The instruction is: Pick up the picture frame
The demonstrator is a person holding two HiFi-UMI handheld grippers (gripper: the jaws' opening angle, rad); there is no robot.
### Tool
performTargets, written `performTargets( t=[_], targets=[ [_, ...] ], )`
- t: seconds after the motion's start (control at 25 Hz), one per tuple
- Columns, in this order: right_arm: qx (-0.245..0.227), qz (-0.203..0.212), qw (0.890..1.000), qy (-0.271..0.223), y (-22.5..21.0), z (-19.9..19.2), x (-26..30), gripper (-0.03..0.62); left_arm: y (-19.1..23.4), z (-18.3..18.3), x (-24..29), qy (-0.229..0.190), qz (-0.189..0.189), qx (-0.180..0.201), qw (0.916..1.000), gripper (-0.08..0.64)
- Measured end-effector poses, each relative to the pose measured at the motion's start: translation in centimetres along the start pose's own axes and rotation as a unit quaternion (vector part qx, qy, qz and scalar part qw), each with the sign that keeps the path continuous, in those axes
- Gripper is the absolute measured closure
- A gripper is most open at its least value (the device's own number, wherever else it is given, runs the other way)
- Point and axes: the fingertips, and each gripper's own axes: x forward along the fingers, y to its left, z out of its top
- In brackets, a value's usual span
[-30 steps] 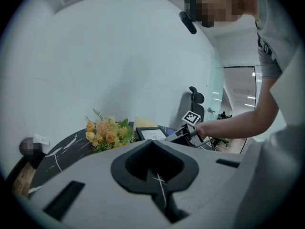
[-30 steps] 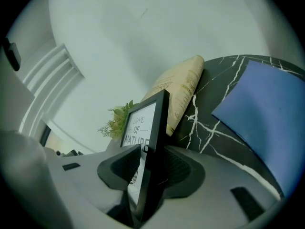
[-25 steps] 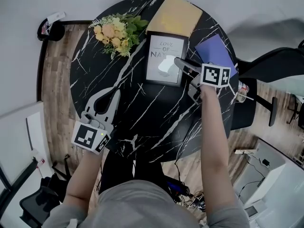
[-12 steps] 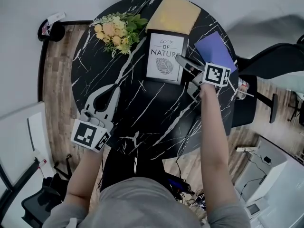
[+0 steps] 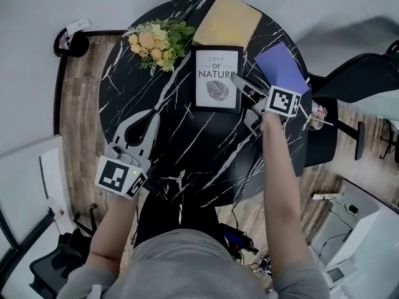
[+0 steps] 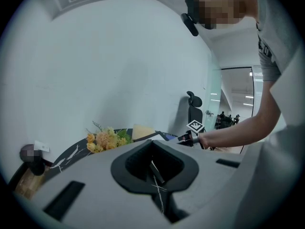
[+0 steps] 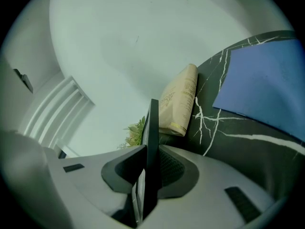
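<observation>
Open desk [image 5: 199,151] lies ahead of the left gripper's [image 5: 151,113] jaws, flowers [image 5: 154,42] beyond. The right gripper's [image 5: 237,80] jaws, just closing on the picture frame [image 5: 216,80], have a tan pouch [image 5: 227,20] ahead and a blue sheet [image 5: 280,67] just right.

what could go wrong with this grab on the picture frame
The right gripper, whose jaws have just been closing, pinches the picture frame only by its right edge, so it may tilt or slip while lifted. The flowers, tan packet and blue sheet lie close by; a swinging frame could knock them.
</observation>
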Motion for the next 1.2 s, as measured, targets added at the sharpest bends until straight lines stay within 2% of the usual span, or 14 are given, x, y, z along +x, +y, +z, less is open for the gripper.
performTargets(
  t=[0.08,0.2,0.36,0.48,0.64,0.8,1.2],
  targets=[
    [-0.002,-0.007,1.000,-0.006,-0.1,0.2,-0.3,0.502,-0.2,0.3,-0.1,-0.002,-0.002,0.002,1.0000,0.553],
    [0.015,0.026,0.999,-0.023,1.2,0.4,-0.2,0.505,-0.3,0.7,-0.3,-0.003,-0.001,0.004,1.0000,0.554],
    [0.009,0.009,0.999,-0.029,0.9,0.5,-0.9,0.506,-0.5,1.2,-0.7,-0.005,-0.002,0.006,1.0000,0.554],
    [0.011,0.032,0.999,-0.035,2.1,0.6,-0.8,0.508,-0.8,1.5,-0.9,-0.004,-0.004,0.008,0.9999,0.553],
    [0.008,0.007,0.999,-0.036,1.4,0.6,-1.7,0.509,-1.3,2.0,-1.0,-0.008,-0.007,0.011,0.9999,0.554],
    [0.018,0.042,0.997,-0.056,3.4,1.2,-2.2,0.509,-1.6,2.8,-1.1,-0.013,-0.011,0.015,0.9997,0.553],
    [0.008,0.080,0.990,-0.112,7.6,2.8,-4.6,0.509,-2.2,4.6,-1.3,-0.025,-0.020,0.026,0.9991,0.554]
  ],
)
